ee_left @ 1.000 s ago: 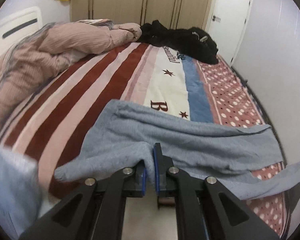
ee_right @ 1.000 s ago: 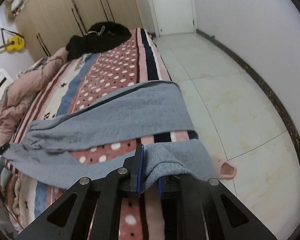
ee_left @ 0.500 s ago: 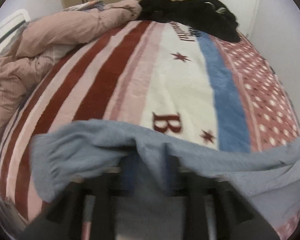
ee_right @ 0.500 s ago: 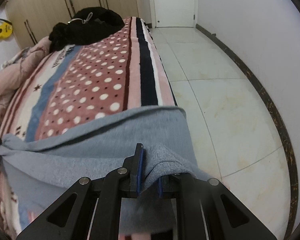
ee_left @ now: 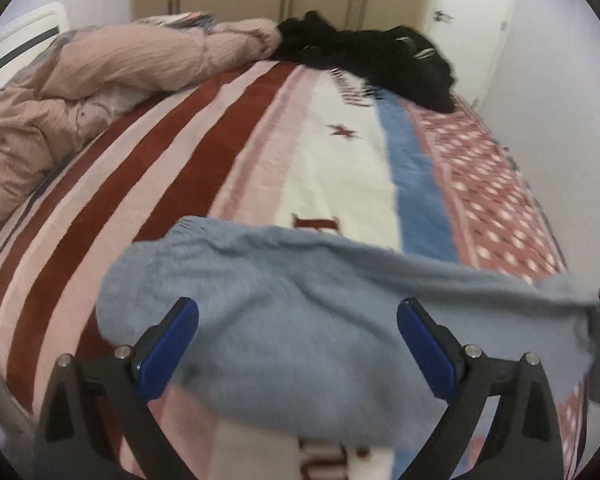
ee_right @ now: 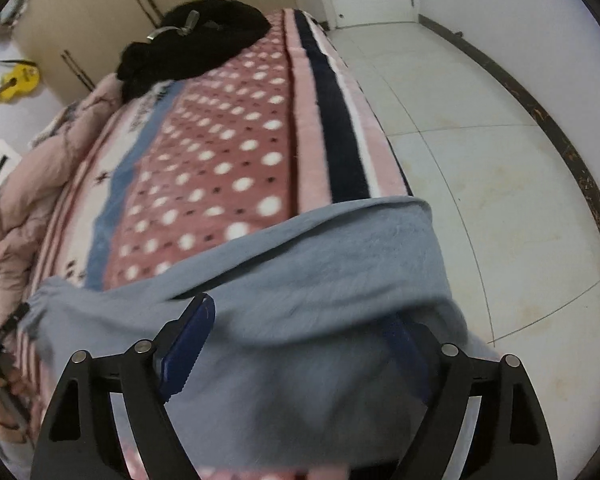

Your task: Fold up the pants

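The work surface is a bed covered by a patterned blanket [ee_left: 220, 184] with red stripes, a white panel, a blue band and a dotted pink field. One long side of the bed borders a tiled floor [ee_right: 480, 160].

The pants [ee_left: 300, 320], a grey-blue fleecy garment, lie across the near end of the bed. In the left wrist view they form a band running from the striped area to the dotted area. In the right wrist view one end hangs over the bed edge beside the floor, with one layer lying on another.

Risks from this state:
- The end overhanging the bed edge could slide toward the floor under its own weight, since nothing pins it.
- The upper layer looks offset from the lower one. If left as is, the fold would probably set crooked.
- Fleece may cling to a pad as a gripper draws away, dragging the layer out of line.

Pose:
- The left gripper [ee_left: 298, 334] points steeply down at the pants. Its jaws are opening and already stand wide; cloth lies between and below the blue pads [ee_left: 168, 348], but neither pad presses on it.
- The right gripper [ee_right: 300, 344] is angled down likewise over the end at the bed edge. Its jaws are opening; cloth drapes across the gap and partly hides the right-hand pad, with no pinch visible.
- A hand [ee_right: 0, 396] shows at the lower left margin of the right wrist view.

Farther off lie a pink quilt [ee_left: 112, 76] and dark clothing [ee_left: 372, 60].
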Demonstrator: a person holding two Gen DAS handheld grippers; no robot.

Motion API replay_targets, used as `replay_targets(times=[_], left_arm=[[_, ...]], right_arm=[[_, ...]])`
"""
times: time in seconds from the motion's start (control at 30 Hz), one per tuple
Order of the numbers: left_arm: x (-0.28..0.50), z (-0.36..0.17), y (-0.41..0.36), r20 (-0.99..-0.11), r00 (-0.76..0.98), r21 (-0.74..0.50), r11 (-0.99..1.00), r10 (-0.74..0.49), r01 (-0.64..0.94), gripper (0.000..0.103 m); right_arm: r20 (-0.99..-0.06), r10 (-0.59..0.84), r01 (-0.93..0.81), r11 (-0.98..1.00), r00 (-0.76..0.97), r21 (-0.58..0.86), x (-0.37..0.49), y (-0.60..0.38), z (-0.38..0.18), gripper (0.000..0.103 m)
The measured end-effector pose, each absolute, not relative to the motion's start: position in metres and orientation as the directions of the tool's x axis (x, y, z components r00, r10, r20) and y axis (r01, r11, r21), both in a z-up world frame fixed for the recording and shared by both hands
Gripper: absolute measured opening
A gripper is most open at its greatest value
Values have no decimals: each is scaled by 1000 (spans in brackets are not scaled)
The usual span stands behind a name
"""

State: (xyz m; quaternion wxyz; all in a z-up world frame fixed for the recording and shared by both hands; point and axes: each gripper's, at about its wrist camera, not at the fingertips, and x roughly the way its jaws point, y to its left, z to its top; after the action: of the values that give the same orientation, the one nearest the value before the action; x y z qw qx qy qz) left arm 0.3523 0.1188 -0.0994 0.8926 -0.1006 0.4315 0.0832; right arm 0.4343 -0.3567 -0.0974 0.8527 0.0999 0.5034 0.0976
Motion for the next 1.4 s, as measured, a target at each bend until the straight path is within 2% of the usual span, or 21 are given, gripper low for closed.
replay_targets(times=[0.07, 0.17, 0.33, 0.5, 0.7, 0.77, 0.8, 0.87, 0.9, 0.93, 1.0, 1.03, 1.07, 1.13, 1.23, 1.4], left_arm=[[335, -94, 110, -786, 618, -131, 969, 26, -208, 98], [317, -99, 106, -793, 606, -220, 957, -63, -189, 98], [306, -139, 111, -819, 550, -349, 904, -165, -248, 98], [320, -174, 120, -834, 518, -384, 876, -192, -293, 98], [347, -186, 134, -799, 579, -421, 838, -163, -346, 98], [359, -186, 136, -797, 587, -413, 838, -143, -357, 96], [365, -187, 137, -793, 595, -411, 837, -132, -361, 93], [375, -188, 137, -792, 603, -388, 839, -93, -381, 76], [379, -188, 139, -795, 603, -374, 840, -72, -394, 71], [384, -188, 142, -795, 604, -369, 838, -59, -403, 61], [388, -187, 145, -786, 617, -369, 832, -42, -413, 44], [388, -186, 147, -785, 618, -368, 832, -39, -414, 29], [387, -184, 150, -783, 621, -373, 832, -44, -410, 19], [379, -180, 152, -772, 632, -390, 833, -63, -393, 12], [363, -170, 152, -764, 642, -383, 844, -61, -376, 9], [325, -145, 141, -763, 643, -343, 882, -60, -324, 8]], right_arm=[[-817, 285, -95, 957, 502, 276, 414, -353, -81, 88], [-786, 358, -122, 930, 504, 346, 383, -351, -70, 88], [-785, 472, -150, 879, 401, 452, 333, -340, -104, 88], [-737, 574, -74, 804, 356, 590, 310, -342, -161, 88], [-662, 542, -27, 784, 517, 620, 341, -351, -172, 87], [-651, 512, 20, 778, 560, 628, 362, -354, -176, 83], [-642, 503, 41, 768, 579, 639, 370, -356, -179, 82], [-635, 458, 88, 765, 622, 638, 387, -360, -181, 77], [-642, 422, 112, 776, 640, 621, 393, -361, -181, 68], [-652, 374, 148, 786, 660, 601, 399, -361, -181, 59], [-656, 328, 192, 784, 680, 591, 404, -361, -183, 49], [-657, 305, 211, 783, 689, 585, 405, -361, -182, 41], [-665, 278, 231, 788, 693, 570, 406, -362, -181, 35], [-675, 239, 251, 801, 698, 543, 405, -365, -177, 10], [-665, 225, 242, 810, 712, 534, 390, -368, -170, 6], [-658, 207, 189, 858, 724, 477, 348, -367, -149, 4]])
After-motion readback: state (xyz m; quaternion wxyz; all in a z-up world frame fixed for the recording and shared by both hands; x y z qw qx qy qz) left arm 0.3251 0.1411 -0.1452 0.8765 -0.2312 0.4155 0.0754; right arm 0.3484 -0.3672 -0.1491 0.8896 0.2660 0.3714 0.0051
